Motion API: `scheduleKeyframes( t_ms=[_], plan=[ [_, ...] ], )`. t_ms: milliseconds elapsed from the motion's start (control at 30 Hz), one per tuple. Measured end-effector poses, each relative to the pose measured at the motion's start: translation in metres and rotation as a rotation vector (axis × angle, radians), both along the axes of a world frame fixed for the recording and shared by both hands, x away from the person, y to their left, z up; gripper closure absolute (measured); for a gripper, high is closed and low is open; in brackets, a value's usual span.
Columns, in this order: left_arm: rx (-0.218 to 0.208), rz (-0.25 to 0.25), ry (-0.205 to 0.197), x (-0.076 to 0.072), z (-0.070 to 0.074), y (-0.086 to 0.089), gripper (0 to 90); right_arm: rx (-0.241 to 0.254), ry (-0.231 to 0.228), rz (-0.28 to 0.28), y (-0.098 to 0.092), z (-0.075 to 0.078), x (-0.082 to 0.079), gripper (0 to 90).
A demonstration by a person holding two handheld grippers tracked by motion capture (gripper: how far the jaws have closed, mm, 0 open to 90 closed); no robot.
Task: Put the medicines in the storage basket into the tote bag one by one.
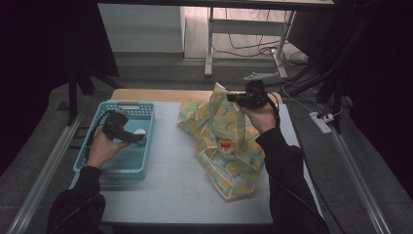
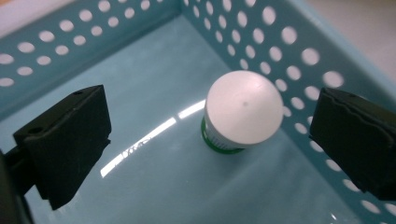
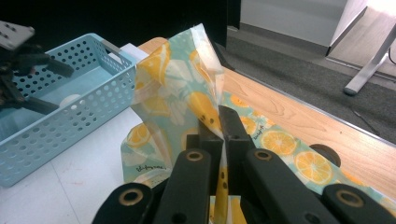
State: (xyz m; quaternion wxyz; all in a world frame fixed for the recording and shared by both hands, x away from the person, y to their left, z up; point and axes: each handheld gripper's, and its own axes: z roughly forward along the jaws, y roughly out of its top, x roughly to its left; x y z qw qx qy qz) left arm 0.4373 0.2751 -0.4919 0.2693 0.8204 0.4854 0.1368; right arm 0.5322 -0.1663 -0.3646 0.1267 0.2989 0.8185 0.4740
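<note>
My left gripper (image 2: 210,140) is down inside the blue basket (image 1: 146,109), jaws spread wide with the white-lidded jar (image 2: 243,114) standing upright between them, untouched, close to the perforated wall at my three o'clock. Over on the right, my right gripper (image 3: 219,126) is pinched tight on an edge of the lemon-print bag (image 3: 173,88), lifting that corner up toward twelve o'clock while the rest of it lies crumpled on the white table (image 1: 170,180).
</note>
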Motion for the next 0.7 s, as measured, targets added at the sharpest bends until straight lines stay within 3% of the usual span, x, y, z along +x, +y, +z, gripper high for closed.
scheduleKeyframes(
  t_ms=[133, 300, 367, 433, 600, 700],
  plan=[
    [0.028, -0.019, 0.022, 0.004, -0.006, -0.006, 0.0, 0.000, -0.001, -0.001, -0.001, 0.000, 0.000, 89.9],
    [0.094, -0.036, 0.028, 0.005, -0.009, -0.012, 4.9, 0.001, -0.001, -0.001, -0.002, 0.001, 0.000, 89.9],
    [0.090, -0.043, 0.029, 0.005, -0.009, -0.012, 8.8, 0.001, 0.000, -0.001, -0.001, 0.000, 0.000, 89.9],
    [0.069, -0.073, 0.037, 0.005, -0.009, -0.012, 18.6, 0.000, -0.001, 0.001, -0.001, 0.000, 0.000, 90.0],
    [0.081, -0.097, 0.040, 0.004, -0.008, -0.014, 32.3, -0.001, 0.000, 0.003, 0.001, 0.000, 0.000, 89.9],
    [0.067, -0.107, 0.038, 0.004, -0.007, -0.013, 41.1, -0.001, -0.001, 0.006, 0.002, 0.000, 0.000, 89.9]
  ],
)
